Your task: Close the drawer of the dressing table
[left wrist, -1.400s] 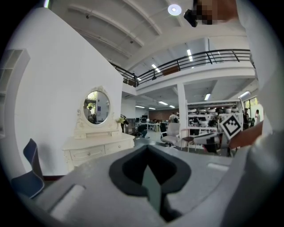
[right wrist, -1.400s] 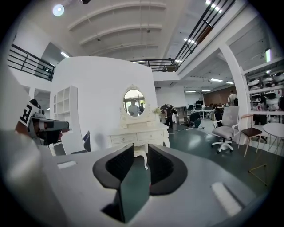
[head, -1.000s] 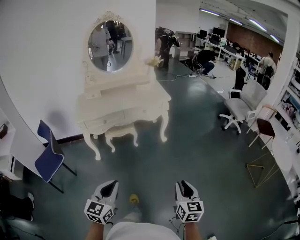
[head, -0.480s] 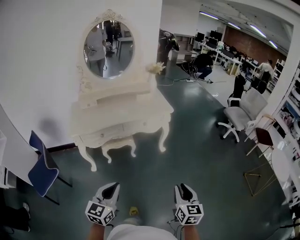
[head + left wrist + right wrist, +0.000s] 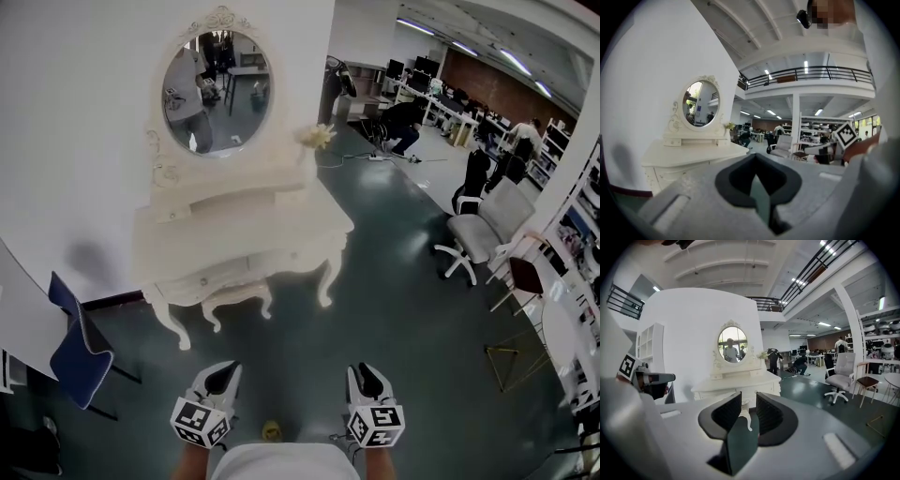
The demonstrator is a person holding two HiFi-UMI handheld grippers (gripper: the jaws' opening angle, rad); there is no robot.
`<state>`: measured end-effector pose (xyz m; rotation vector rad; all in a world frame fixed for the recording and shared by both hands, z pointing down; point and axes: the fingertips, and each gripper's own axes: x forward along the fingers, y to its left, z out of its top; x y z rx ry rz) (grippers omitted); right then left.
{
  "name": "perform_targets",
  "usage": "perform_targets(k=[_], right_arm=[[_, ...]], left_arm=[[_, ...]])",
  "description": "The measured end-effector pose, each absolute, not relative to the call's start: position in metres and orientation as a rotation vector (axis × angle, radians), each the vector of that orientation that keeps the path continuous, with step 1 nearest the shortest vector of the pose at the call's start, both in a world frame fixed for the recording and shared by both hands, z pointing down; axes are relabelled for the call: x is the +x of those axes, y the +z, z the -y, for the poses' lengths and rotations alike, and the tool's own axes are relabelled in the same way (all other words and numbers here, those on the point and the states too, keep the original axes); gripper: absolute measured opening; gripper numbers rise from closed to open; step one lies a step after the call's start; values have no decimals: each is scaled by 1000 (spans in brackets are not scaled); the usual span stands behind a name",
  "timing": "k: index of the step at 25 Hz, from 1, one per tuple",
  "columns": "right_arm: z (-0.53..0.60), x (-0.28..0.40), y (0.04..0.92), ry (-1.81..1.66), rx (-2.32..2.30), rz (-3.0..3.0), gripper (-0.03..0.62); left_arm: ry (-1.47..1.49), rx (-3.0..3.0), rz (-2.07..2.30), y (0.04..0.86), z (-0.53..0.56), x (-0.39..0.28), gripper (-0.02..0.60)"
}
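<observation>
The cream dressing table (image 5: pixel 246 230) with its oval mirror (image 5: pixel 217 81) stands against the white wall, well ahead of both grippers. Its drawer front (image 5: pixel 208 278) runs under the top; I cannot tell how far out it is. A matching stool (image 5: pixel 234 294) is tucked beneath. My left gripper (image 5: pixel 221 377) is low in the head view, its jaws together and empty. My right gripper (image 5: pixel 367 377) is beside it, jaws slightly apart, nothing between them. The dressing table (image 5: pixel 689 157) also shows in the left gripper view, and the table (image 5: pixel 740 386) lies straight ahead in the right gripper view.
A blue chair (image 5: pixel 71 349) stands left of the table. A white office chair (image 5: pixel 483 230), a brown chair (image 5: pixel 531 276) and a round white table (image 5: pixel 561 339) are to the right. A small yellow thing (image 5: pixel 272 431) lies on the dark floor by my feet. People work at the back.
The dressing table has come nearer and shifted slightly left in the head view. Both grippers keep the same low spots and the same jaw positions.
</observation>
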<state>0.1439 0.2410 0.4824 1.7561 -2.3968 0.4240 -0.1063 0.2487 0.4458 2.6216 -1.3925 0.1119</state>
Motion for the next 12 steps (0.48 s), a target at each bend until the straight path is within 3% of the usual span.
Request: perform_targets(k=[12], right_arm=[[-169, 112, 489, 448, 1722, 2447, 86]], left_arm=[[89, 2592, 1397, 460, -194, -128, -2]])
